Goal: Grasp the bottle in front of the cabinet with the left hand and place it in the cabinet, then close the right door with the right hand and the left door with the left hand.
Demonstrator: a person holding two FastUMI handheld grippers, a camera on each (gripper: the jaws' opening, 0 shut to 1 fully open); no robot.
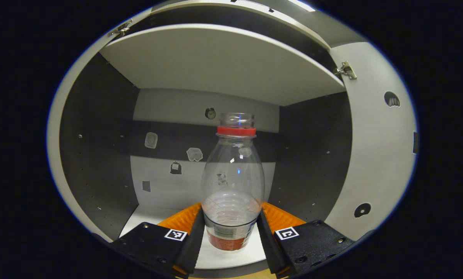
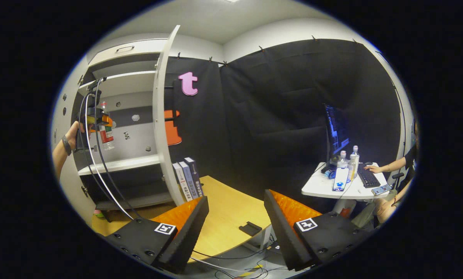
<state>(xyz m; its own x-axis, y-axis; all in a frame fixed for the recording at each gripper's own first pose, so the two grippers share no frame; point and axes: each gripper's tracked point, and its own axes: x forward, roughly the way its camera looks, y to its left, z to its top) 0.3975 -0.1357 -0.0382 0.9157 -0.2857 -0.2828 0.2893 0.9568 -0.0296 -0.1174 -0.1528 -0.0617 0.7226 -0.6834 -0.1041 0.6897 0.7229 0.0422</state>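
Observation:
The clear bottle (image 1: 233, 174), with a red neck ring and a red label low down, stands upright between my left gripper's fingers; the left gripper (image 1: 231, 226) is shut on its lower body. It is inside the cabinet, just over the white lower shelf (image 1: 220, 257) and under the upper shelf (image 1: 216, 62); whether it touches the shelf I cannot tell. The right door (image 1: 374, 147) stands open. In the right gripper view a hand (image 2: 73, 133) holds the left gripper (image 2: 96, 122) with the bottle (image 2: 107, 138) in the cabinet, beside the open right door (image 2: 161, 116). My right gripper (image 2: 235, 217) is open over the wooden table (image 2: 227, 217).
Three books (image 2: 187, 178) stand on the wooden table by the right door's foot. A cable (image 2: 100, 170) hangs from the left gripper. At the far right a person's hand (image 2: 372, 168) rests on a white side table (image 2: 320, 190) with a monitor, bottles and a keyboard.

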